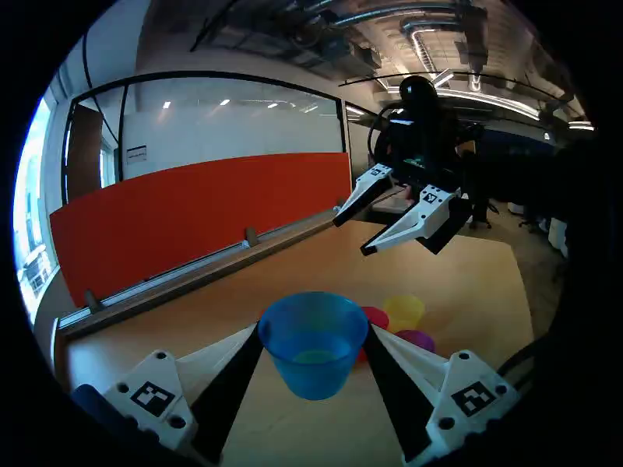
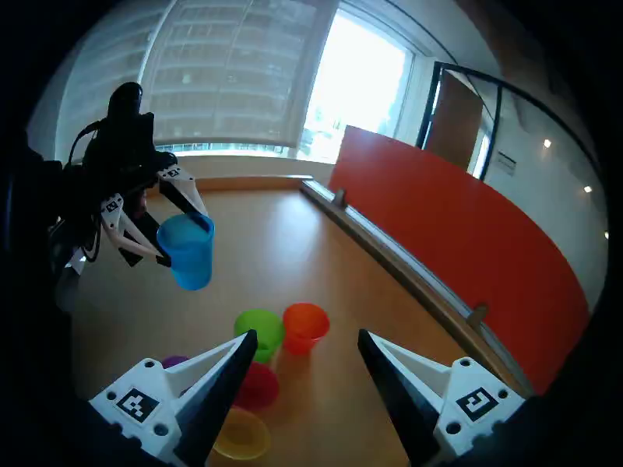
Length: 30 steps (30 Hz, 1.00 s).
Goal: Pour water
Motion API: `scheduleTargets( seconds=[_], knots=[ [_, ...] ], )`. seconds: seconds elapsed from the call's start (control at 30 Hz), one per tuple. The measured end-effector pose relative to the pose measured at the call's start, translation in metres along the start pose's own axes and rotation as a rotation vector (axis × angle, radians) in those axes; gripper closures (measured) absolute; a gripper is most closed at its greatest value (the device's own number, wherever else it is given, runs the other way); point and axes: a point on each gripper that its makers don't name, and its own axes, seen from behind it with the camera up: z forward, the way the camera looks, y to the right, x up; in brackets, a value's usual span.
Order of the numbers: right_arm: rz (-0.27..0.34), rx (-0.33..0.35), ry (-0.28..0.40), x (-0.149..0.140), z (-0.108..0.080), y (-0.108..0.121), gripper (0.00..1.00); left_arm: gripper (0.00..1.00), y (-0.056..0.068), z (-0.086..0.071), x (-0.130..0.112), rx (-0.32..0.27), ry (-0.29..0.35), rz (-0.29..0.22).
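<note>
A translucent blue cup (image 1: 314,354) sits between the fingers of my left gripper (image 1: 314,331), which is shut on it. The cup stays upright above the wooden table (image 1: 467,272), with a little liquid at its bottom. In the right gripper view the same blue cup (image 2: 187,253) hangs in the left gripper (image 2: 187,243) at the left, off the table. My right gripper (image 2: 306,336) is open and holds nothing; it hovers above a cluster of cups. From the left gripper view, the right gripper (image 1: 350,237) floats open beyond the blue cup.
Below the right gripper stand a green cup (image 2: 261,331), an orange cup (image 2: 305,323), a red cup (image 2: 257,385), a yellow cup (image 2: 241,436) and a purple cup (image 2: 173,362). An orange partition (image 2: 467,233) with a rail lines one table edge.
</note>
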Motion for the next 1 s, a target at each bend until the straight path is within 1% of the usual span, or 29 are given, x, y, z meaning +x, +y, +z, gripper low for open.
scheduleTargets(
  seconds=[0.17, 0.27, 0.4, 0.57, 0.77, 1.0],
  knots=[
    [0.017, 0.044, -0.006, 0.002, 0.009, -0.005, 0.0, 0.13, -0.002, -0.009, 0.006, 0.012, 0.007, 0.003],
    [0.017, 0.063, -0.016, 0.002, 0.014, -0.007, 0.0, 0.12, -0.003, -0.013, 0.01, 0.019, 0.009, 0.01],
    [0.003, 0.095, -0.034, -0.001, 0.022, -0.014, 0.0, 0.13, -0.005, -0.017, 0.014, 0.028, 0.014, 0.012],
    [-0.009, 0.136, -0.063, -0.007, 0.032, -0.022, 0.0, 0.13, -0.009, -0.022, 0.018, 0.042, 0.026, -0.001],
    [-0.017, 0.181, -0.097, -0.015, 0.044, -0.03, 0.0, 0.13, -0.015, -0.028, 0.02, 0.062, 0.027, -0.005],
    [-0.031, 0.23, -0.142, -0.022, 0.057, -0.041, 0.0, 0.13, -0.017, -0.033, 0.018, 0.072, 0.026, -0.007]
  ],
)
